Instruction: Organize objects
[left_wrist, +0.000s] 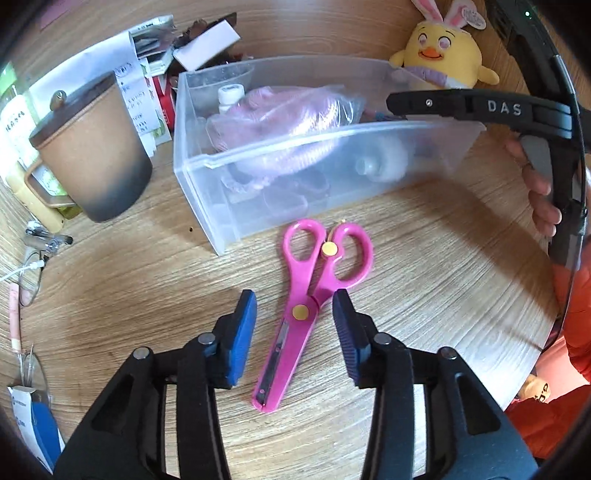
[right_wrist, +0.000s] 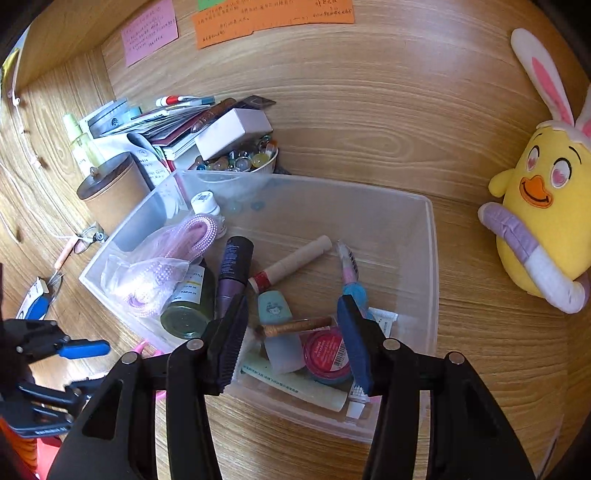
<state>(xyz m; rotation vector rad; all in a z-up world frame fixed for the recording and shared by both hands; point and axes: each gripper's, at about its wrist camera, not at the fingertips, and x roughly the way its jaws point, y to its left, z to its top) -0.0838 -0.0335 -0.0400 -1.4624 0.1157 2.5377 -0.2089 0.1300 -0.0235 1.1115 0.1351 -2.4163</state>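
My left claw (left_wrist: 293, 321) hung with its jaws apart over the wooden desk (left_wrist: 424, 277), the pink scissors (left_wrist: 301, 302) lying flat between the pads, unpinched, just in front of the clear plastic bin (left_wrist: 207, 173). My right claw (right_wrist: 291, 332) stood released above that bin, gripping nothing, over a red-lidded jar (right_wrist: 327, 354) and tubes. A yellow chick plush (right_wrist: 546, 221) sat beside the bin.

Both claws, left (left_wrist: 295, 306) and right (right_wrist: 291, 314), parted, empty.
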